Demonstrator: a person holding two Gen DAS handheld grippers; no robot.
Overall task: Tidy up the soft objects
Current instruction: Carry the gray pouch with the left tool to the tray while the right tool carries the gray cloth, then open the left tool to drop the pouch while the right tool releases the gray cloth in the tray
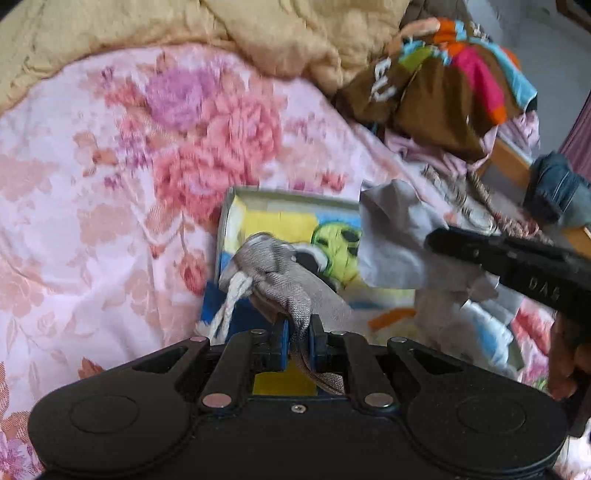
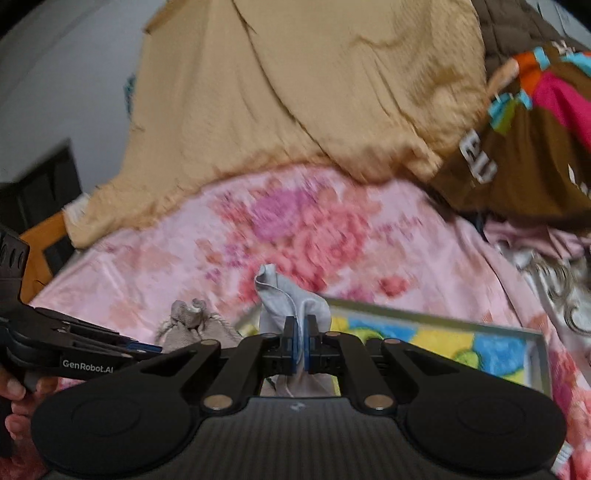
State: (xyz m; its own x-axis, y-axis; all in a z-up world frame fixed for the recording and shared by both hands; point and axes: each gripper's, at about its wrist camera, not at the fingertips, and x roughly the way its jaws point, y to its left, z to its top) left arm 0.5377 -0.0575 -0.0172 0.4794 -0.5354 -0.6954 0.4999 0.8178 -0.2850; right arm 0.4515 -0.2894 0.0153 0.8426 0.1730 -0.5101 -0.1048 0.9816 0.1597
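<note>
cloth all round: left gripper [image 1: 298, 334] pinches limp grey drawstring garment [image 1: 273, 266], right gripper [image 2: 300, 334] clamps light pale cloth [image 2: 291, 301] at twelve o'clock; both floppy, best held by bunched folds.

Bed [image 1: 92, 221], covered by pink floral sheet. Lying on it: crumpled tan quilt [image 1: 288, 33]; shallow box with cartoon print [image 1: 280, 221]; heap of clothes topped by brown multicoloured garment [image 1: 443, 96].

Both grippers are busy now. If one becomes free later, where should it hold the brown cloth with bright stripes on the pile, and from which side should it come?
Probably the raised fold of the brown striped cloth, coming from above and the floral bedspread side. It lies crumpled on top of the pile, so a ridge offers fabric to pinch, and that side is unobstructed.
</note>
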